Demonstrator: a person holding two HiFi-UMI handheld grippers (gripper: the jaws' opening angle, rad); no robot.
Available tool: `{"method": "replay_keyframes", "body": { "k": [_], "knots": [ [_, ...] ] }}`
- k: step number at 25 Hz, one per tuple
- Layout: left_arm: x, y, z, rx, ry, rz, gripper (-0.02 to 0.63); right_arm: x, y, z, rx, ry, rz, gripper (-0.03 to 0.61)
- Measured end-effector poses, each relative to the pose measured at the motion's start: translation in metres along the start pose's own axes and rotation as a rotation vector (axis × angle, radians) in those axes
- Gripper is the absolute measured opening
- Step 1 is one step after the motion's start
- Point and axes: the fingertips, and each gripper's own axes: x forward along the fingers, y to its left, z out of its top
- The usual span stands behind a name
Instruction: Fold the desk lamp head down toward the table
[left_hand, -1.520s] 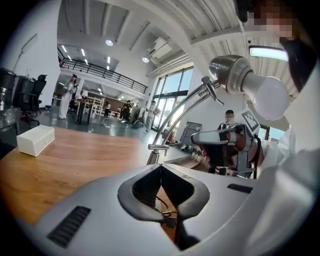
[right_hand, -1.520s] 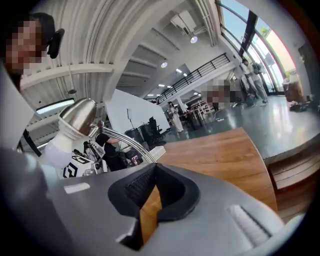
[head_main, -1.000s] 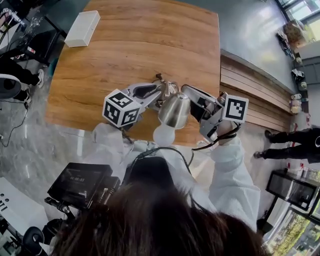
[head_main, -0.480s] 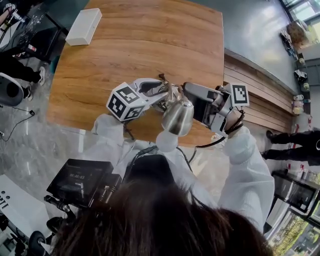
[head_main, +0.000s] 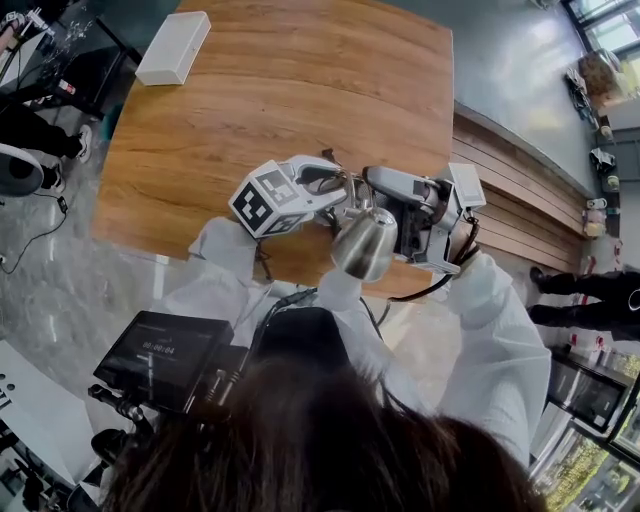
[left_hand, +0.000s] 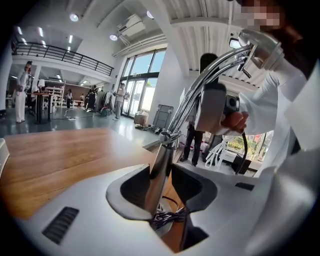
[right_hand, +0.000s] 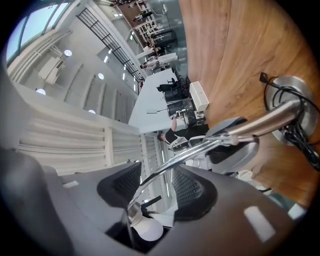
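A chrome desk lamp stands near the front edge of the wooden table (head_main: 280, 90), with its shiny head (head_main: 365, 245) hanging over that edge. My white left gripper (head_main: 335, 188) is around the lamp's lower arm (left_hand: 157, 170), just above the round base and coiled cord. The left gripper (left_hand: 161, 187) jaws are closing, with the rod leaning by one pad and a gap at the other. My dark right gripper (right_hand: 156, 187) is open, with the thin upper arm (right_hand: 200, 150) running free between its pads. The head and white bulb (right_hand: 145, 230) sit close under it.
A white box (head_main: 173, 47) lies at the table's far left corner. A slatted wooden bench (head_main: 510, 200) runs along the table's right side. A screen on a rig (head_main: 160, 355) sits low on the left. People stand around the room.
The right gripper has rolled, so its marker cube now faces edge-on. The left gripper has slid right along the lamp. The lamp head has shifted right and toward the person.
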Motion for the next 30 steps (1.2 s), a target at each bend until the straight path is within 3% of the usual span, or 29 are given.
{"method": "replay_keyframes", "body": {
  "k": [6, 11, 17, 20, 27, 30],
  "knots": [
    [0.0, -0.004, 0.008, -0.015, -0.014, -0.023, 0.138, 0.017, 0.007, -0.007, -0.04, 0.068, -0.01, 0.183],
    [0.001, 0.001, -0.002, -0.018, -0.002, -0.024, 0.138, 0.02, -0.004, -0.024, -0.165, 0.146, -0.075, 0.152],
    [-0.005, 0.005, -0.004, -0.038, 0.007, -0.031, 0.138, 0.019, -0.052, -0.054, -0.446, 0.254, -0.255, 0.078],
    [-0.008, 0.006, -0.006, -0.041, 0.025, -0.045, 0.132, 0.015, -0.066, -0.057, -0.592, 0.271, -0.285, 0.077],
    [-0.011, 0.003, -0.003, -0.077, -0.019, -0.067, 0.132, 0.007, -0.099, -0.058, -1.018, 0.371, -0.413, 0.083],
    [-0.011, 0.001, -0.003, -0.078, -0.021, -0.075, 0.132, 0.003, -0.111, -0.055, -1.146, 0.41, -0.448, 0.081]
  ]
}}
